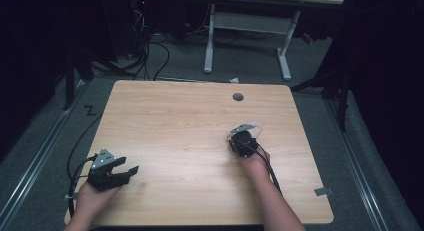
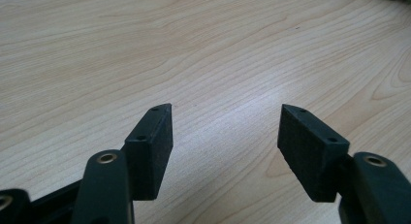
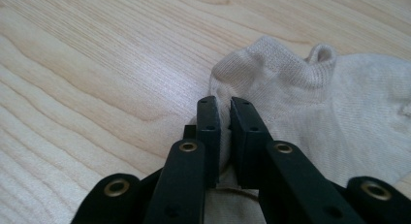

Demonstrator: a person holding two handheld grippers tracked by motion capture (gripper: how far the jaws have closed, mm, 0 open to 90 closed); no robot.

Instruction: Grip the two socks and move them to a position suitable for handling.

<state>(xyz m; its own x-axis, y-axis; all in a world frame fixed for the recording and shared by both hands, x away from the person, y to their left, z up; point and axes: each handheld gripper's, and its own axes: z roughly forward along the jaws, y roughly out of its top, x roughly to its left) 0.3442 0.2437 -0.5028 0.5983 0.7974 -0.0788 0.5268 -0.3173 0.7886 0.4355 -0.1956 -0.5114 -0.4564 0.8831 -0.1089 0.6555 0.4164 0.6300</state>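
Right gripper [image 3: 224,110]: jaws nearly closed, pinching a fold of the white sock [image 3: 310,107] between the pads. Fabric bunches up just ahead of the jaw tips, the rest of the sock spreads flat to one side on the wood. In the high view the right gripper [image 1: 243,141] sits right of table centre, sock [image 1: 248,127] peeking out just beyond it, hand behind.

Left gripper [image 2: 227,112]: jaws wide apart, nothing between them, bare wood grain underneath. High view puts it [image 1: 125,171] at the near-left corner area, well apart from the sock.

Table [image 1: 175,121]: light wood top, small grey round cap [image 1: 238,97] near the far edge.
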